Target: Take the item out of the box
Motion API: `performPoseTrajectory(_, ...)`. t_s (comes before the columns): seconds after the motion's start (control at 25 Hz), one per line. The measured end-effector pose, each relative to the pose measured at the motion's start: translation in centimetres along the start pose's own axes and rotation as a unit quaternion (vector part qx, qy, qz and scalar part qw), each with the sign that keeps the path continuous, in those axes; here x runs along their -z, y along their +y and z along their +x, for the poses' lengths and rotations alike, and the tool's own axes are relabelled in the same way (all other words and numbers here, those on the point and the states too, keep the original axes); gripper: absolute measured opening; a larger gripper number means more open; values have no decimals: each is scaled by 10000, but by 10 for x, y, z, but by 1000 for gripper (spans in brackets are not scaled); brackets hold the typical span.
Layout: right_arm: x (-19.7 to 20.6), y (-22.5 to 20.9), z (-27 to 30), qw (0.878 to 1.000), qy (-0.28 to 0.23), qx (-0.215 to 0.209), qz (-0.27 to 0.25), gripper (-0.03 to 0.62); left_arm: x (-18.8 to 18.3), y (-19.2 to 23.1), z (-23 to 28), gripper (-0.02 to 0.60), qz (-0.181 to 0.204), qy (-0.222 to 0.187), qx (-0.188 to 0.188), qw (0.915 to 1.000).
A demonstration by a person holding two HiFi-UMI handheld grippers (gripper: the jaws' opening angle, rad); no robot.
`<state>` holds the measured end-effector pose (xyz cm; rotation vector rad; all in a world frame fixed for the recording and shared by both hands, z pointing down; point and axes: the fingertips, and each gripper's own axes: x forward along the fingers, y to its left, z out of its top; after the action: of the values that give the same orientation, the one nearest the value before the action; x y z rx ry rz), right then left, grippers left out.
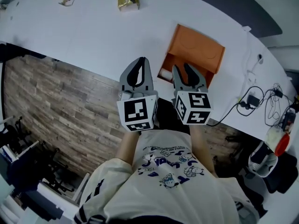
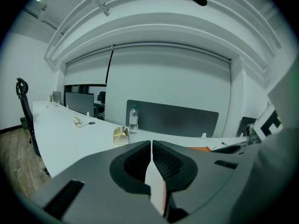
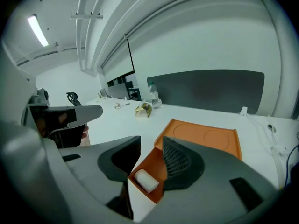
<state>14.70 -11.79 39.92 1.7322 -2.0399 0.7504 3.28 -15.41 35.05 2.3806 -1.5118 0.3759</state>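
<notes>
The right gripper, half open and empty, is being aimed at the roll inside the box, whose wall could be clipped by misaligned jaws; the left gripper is being held closed, empty.

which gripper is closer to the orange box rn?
Right. The right gripper hangs over the near end of the orange box, fingers open. The left gripper is off to the box's left, over the table edge, fingers shut.
</notes>
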Motion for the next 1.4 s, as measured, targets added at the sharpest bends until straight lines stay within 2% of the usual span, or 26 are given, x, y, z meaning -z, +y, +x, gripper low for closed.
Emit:
performPoseTrajectory(0.36,12,-5,29,9981,458,-391,-120,143,17,5,21,23,-61,326,-193,9993)
performPoseTrajectory(0.68,27,-7,46,9917,889,-872,-332,150,33,5,34,23,-127,565,-372,9976)
performPoseTrajectory(1.08,51,2,60,9790,1393,-1352,-631,164,55,6,38,23,-228,826,-499,9951)
performPoseTrajectory(1.4,73,14,65,9631,1850,-1683,-993,170,68,10,40,23,-266,981,-459,9938)
